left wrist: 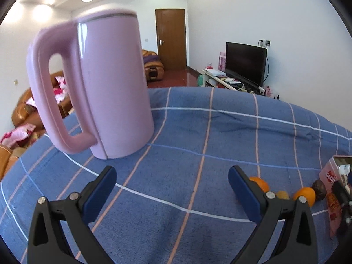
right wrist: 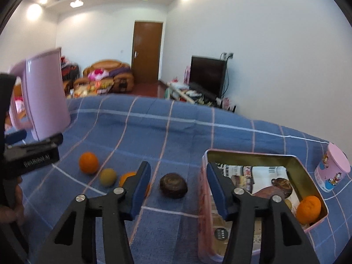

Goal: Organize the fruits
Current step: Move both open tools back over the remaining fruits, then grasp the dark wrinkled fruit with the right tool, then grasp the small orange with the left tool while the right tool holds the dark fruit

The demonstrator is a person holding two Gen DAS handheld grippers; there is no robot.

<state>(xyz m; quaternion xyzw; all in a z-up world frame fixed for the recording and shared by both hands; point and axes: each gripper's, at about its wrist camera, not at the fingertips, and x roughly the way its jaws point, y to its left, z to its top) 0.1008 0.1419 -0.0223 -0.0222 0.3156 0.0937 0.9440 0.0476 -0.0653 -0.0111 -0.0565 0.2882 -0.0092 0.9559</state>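
In the right wrist view my right gripper [right wrist: 178,180] is open and empty above a dark brown round fruit [right wrist: 173,185]. Left of it lie an orange [right wrist: 88,162], a small yellow-green fruit [right wrist: 107,177] and a second orange [right wrist: 128,177] partly behind my left fingertip. A pink tin [right wrist: 253,153] at right holds an orange [right wrist: 308,206] and snack packets. My left gripper [left wrist: 172,189] is open and empty over bare cloth, in front of a pink kettle [left wrist: 112,88]. The fruits show at its right: oranges [left wrist: 260,183] [left wrist: 305,195] and the dark fruit [left wrist: 319,189].
A blue checked cloth [right wrist: 176,127] covers the table. A pink cartoon cup [right wrist: 332,170] lies on its side right of the tin. The left gripper body [right wrist: 28,154] shows at the right view's left edge. Sofas, a door and a TV stand beyond the table.
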